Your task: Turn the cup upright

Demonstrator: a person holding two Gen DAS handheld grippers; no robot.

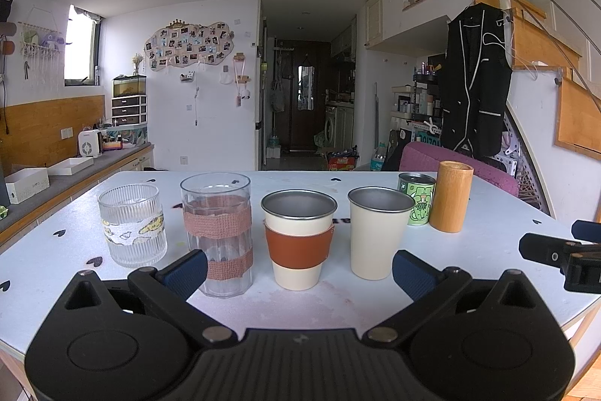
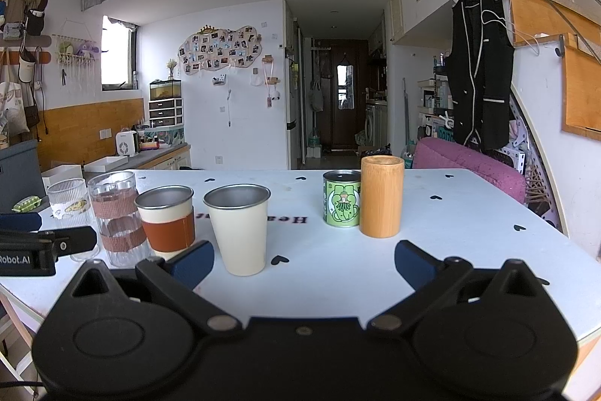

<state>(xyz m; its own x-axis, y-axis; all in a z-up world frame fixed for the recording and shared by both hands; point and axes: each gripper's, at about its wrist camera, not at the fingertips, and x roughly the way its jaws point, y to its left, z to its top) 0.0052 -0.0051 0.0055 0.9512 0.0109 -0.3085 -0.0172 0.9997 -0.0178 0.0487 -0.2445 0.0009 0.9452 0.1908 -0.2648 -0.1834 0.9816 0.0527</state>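
All six cups stood upright on the white table [image 2: 469, 213]; the bamboo cup [image 2: 382, 195], at one o'clock, looked light, stiff, best gripped mid-wall. Right gripper [image 2: 304, 260] and left gripper [image 1: 299, 269] hung spread, empty.

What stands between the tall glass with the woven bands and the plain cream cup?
One cup: the cream cup with the brown sleeve, upright, mouth up, between the tall glass and the plain cream cup. Both wrist views show it.
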